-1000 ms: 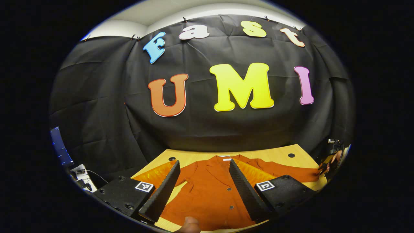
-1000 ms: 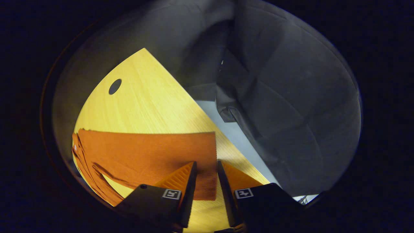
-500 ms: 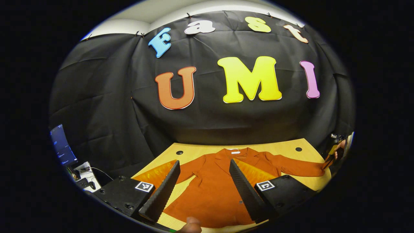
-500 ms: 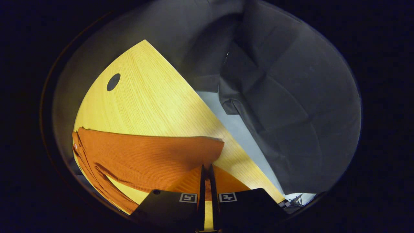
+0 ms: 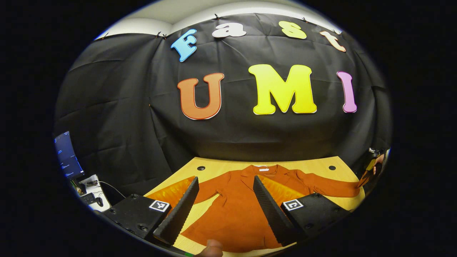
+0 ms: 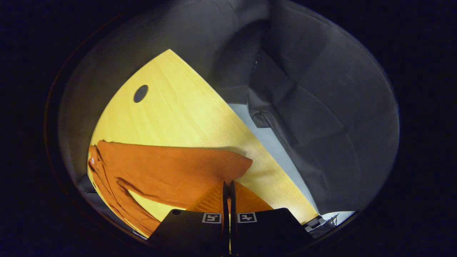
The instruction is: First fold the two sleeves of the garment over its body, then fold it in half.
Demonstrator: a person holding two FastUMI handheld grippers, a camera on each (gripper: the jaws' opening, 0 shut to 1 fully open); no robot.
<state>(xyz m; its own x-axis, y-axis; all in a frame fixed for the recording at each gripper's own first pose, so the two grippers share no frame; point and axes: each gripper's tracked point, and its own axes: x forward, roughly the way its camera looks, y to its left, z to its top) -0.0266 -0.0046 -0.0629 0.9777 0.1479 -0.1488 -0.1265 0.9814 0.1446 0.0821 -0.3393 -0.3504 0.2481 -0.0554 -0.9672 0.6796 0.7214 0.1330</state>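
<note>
Since a second ago the right gripper [image 6: 228, 185] has closed: its fingers, then a little apart astride the sleeve's end, are now pressed together on the cuff of the right sleeve [image 6: 171, 171], and the cuff edge, flat before, is lifted and curls upward off the counter [image 6: 185, 110]. In the left gripper view the garment [image 5: 242, 210] has slid a little lower and farther from the camera, with more of its lower edge showing.

The left gripper [image 5: 225, 200] hangs above the near edge of the counter with its fingers spread wide, nothing between them. A fingertip of the person's hand [image 5: 211, 247] pokes in at the bottom of that view.

There is one garment, a rust-orange buttoned jacket lying face up in the middle of the counter, collar toward the back wall. Both of its sleeves are stretched out to the sides, neither folded over the body. Far at the right edge of the left gripper view, the end of the right sleeve rises toward the other gripper and the hand holding it [image 5: 373, 166].

Two round holes [image 5: 201, 168] sit near the back corners of the counter. One monitor [image 5: 66, 156] glows at the far left.
</note>
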